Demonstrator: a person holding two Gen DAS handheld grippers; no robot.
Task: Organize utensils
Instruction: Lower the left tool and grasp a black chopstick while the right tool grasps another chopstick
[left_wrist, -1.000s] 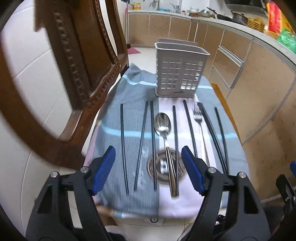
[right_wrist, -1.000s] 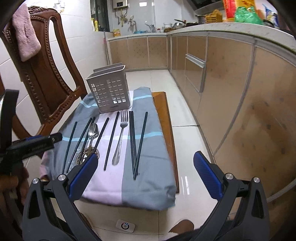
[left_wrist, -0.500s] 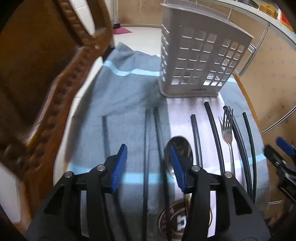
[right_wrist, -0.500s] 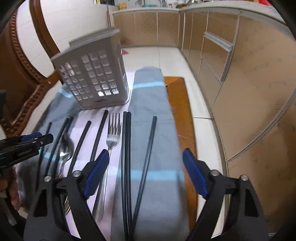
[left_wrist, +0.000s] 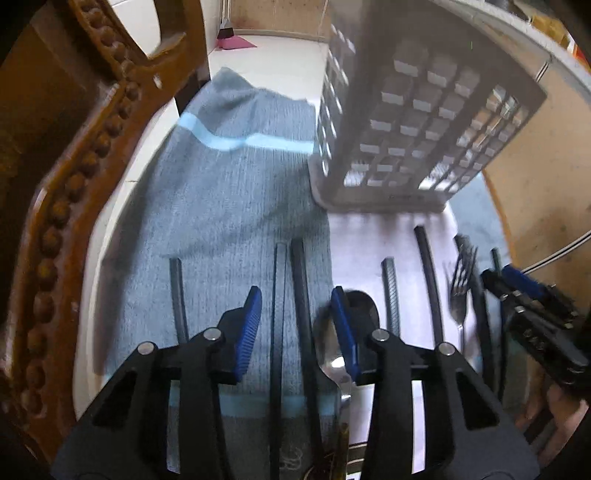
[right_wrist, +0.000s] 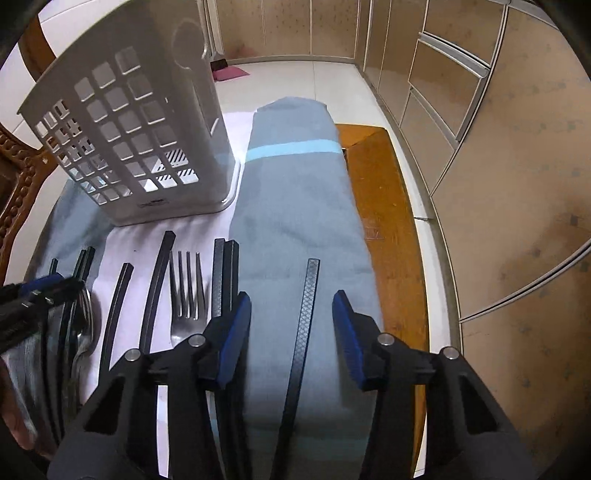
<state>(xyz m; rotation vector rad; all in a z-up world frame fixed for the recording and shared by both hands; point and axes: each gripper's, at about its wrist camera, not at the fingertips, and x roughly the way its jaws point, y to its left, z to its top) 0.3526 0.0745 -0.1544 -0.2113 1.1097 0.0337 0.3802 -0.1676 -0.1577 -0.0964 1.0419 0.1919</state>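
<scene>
**Both grippers low over the laid-out utensils, nothing gripped**

Left gripper (left_wrist: 295, 325) angled down over the grey-blue towel (left_wrist: 229, 206), jaws part open and just been closing, straddling a pair of black chopsticks (left_wrist: 291, 314) without pressing on them. Right blue pad just beside the spoon (left_wrist: 332, 354), overlapping its bowl in the left wrist view. Another single chopstick (left_wrist: 178, 295) outside the left pad, two more (left_wrist: 428, 280) on the pale cloth to the right, then the fork (left_wrist: 460, 291).

Right gripper (right_wrist: 291, 325) likewise part open, jaws just been closing, straddling one lone textured chopstick (right_wrist: 304, 325) on the grey fold, pads clear of it. Left pad close against a tight pair of chopsticks (right_wrist: 224, 273); fork (right_wrist: 186, 288) just beyond.

Slotted white utensil holder (right_wrist: 140, 140) upright at the far end of the towel, beyond the utensil tips. Carved wooden chair (left_wrist: 74, 166) crowding the left side; wooden board edge (right_wrist: 384, 206) and cabinet fronts (right_wrist: 498, 166) to the right.
</scene>
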